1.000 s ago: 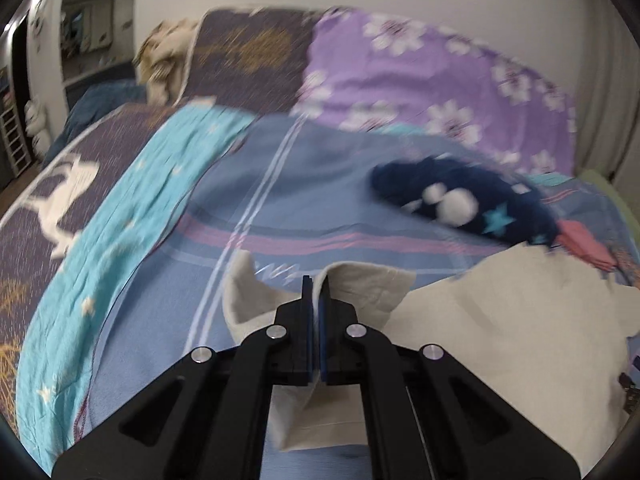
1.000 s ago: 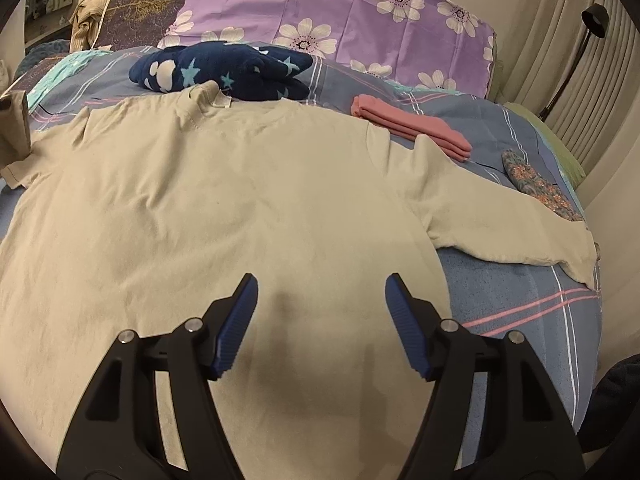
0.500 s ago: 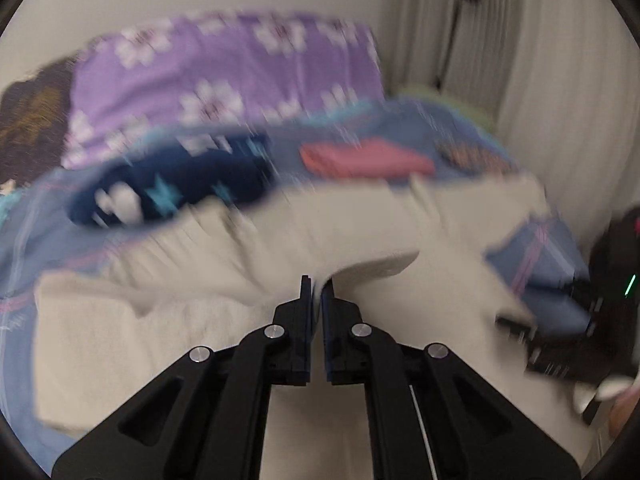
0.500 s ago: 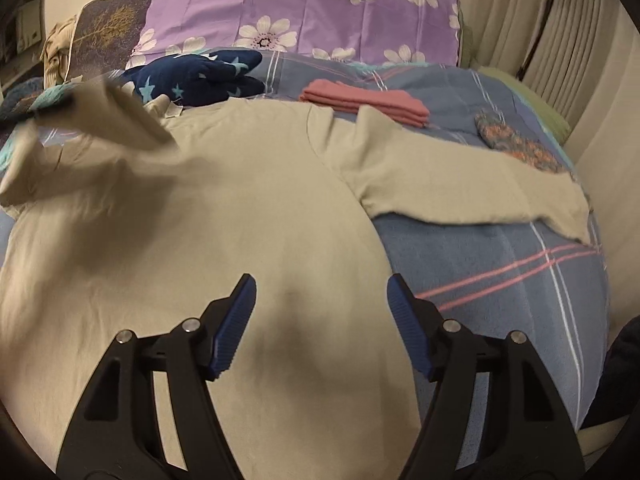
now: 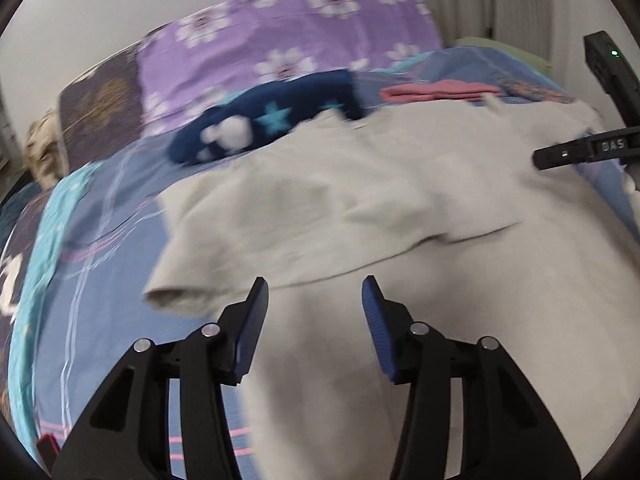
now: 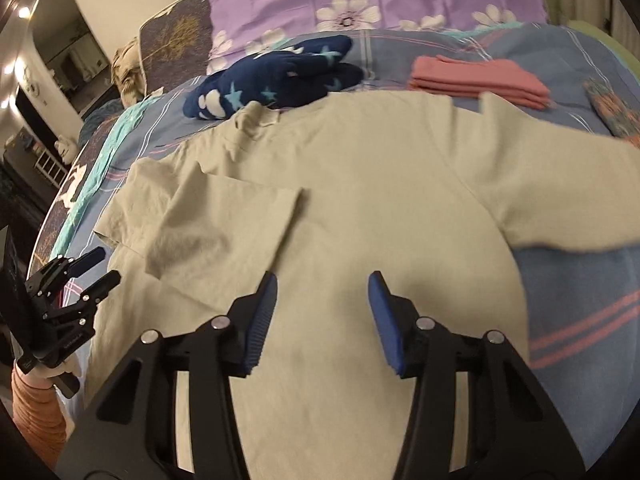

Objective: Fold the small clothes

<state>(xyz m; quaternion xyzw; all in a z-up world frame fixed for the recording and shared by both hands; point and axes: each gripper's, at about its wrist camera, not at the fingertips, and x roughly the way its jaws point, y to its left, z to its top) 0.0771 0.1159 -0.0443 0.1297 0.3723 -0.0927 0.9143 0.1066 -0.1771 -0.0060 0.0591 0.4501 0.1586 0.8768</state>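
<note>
Both my left gripper and right gripper were spread, holding nothing, over the limp beige cotton long-sleeved shirt flat ahead of my fingertips; light, floppy, so I'd pinch the unfolded sleeve's cuff edge.

Open shirt front between grippers; navy bundle, pink stack apparently crowd far collar edge.

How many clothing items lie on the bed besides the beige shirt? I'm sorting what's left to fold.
3: a navy star-print garment above the collar, a folded pink stack to its right, and a floral piece at the far right edge. Others may be hidden.
</note>
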